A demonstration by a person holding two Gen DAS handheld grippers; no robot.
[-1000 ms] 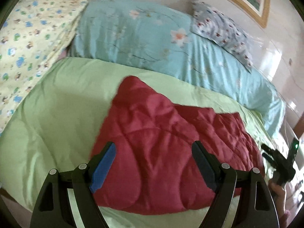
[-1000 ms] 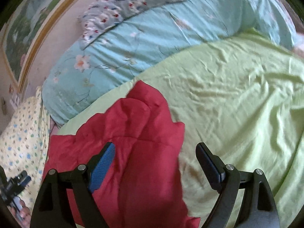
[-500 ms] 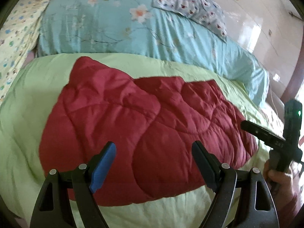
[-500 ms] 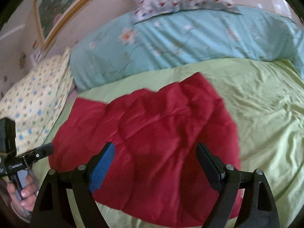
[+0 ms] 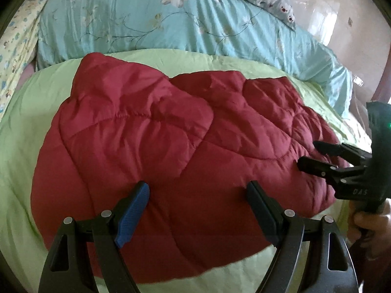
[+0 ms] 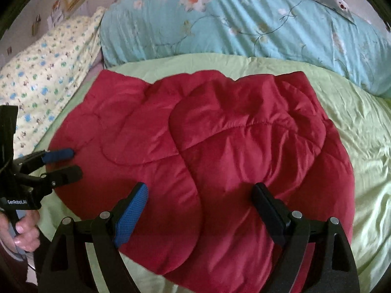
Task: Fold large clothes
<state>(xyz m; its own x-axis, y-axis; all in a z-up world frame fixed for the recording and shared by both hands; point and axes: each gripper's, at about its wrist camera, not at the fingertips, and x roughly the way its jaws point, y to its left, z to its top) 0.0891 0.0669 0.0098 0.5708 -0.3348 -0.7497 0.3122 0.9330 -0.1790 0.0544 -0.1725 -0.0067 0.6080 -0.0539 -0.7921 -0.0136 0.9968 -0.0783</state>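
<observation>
While jaws gape, red garment [image 5: 171, 151] (quilted), green bedspread [image 5: 22, 127]

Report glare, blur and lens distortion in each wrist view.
Left wrist view: window glare on the glossy wall; fisheye bows the green bedspread; red quilted garment sharp. Right wrist view: no glare; dark vignette corners; left gripper slightly soft at the edge; blue floral quilt curved.
</observation>
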